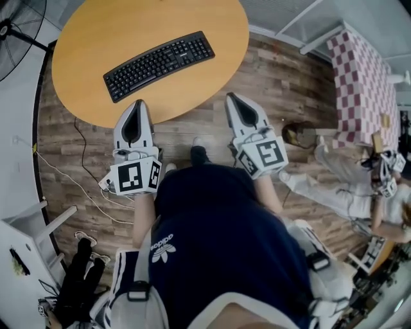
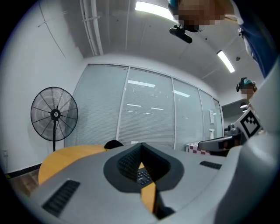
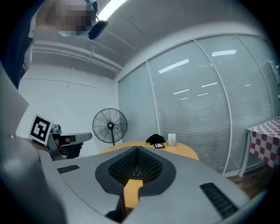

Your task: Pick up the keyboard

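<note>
My head view is bright, evenly lit and fairly sharp, though the fisheye bends its edges. The worktop (image 1: 96,38) shows no hard shadows or glare. In both gripper views the ceiling light strips (image 2: 151,8) burn white and reflect in the glass wall (image 2: 144,113). The left gripper (image 2: 141,146) and right gripper (image 3: 137,148) look soft near the lens, and the corners fall black.

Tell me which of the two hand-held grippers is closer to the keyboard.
The left hand-held gripper: its tip is at the edge of the table, close to the left end of the keyboard; the right hand-held gripper is farther off.
</note>
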Available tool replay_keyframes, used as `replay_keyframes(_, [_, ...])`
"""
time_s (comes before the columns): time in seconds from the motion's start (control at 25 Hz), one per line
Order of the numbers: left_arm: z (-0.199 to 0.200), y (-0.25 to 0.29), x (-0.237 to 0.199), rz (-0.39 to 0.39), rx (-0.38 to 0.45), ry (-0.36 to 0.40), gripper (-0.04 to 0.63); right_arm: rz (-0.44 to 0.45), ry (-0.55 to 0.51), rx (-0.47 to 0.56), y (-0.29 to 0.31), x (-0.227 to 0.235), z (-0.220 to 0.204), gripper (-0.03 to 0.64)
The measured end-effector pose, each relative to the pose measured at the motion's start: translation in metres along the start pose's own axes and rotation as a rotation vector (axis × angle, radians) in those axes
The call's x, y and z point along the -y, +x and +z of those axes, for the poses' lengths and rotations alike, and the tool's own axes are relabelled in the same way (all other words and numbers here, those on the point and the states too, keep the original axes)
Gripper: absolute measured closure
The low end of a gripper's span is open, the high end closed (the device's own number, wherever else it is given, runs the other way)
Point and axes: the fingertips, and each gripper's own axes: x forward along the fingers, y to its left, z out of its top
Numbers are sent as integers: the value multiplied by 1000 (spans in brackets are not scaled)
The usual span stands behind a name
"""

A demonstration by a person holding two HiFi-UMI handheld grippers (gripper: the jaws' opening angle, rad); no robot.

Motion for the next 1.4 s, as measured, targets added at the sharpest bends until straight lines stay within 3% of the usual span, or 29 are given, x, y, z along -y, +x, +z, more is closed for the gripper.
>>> replay_keyframes(0.24, [-1,18,11,54,4,3,593,47,7,-14,11,29,-4,614])
replay_keyframes(0.56, [-8,25,4,101,-22,-7,592,86,12,-53,32,36,-11,614])
replay_keyframes(1.4, [4,114,-105,108,-27,-3,592,89,25,-90,159,36,3,614])
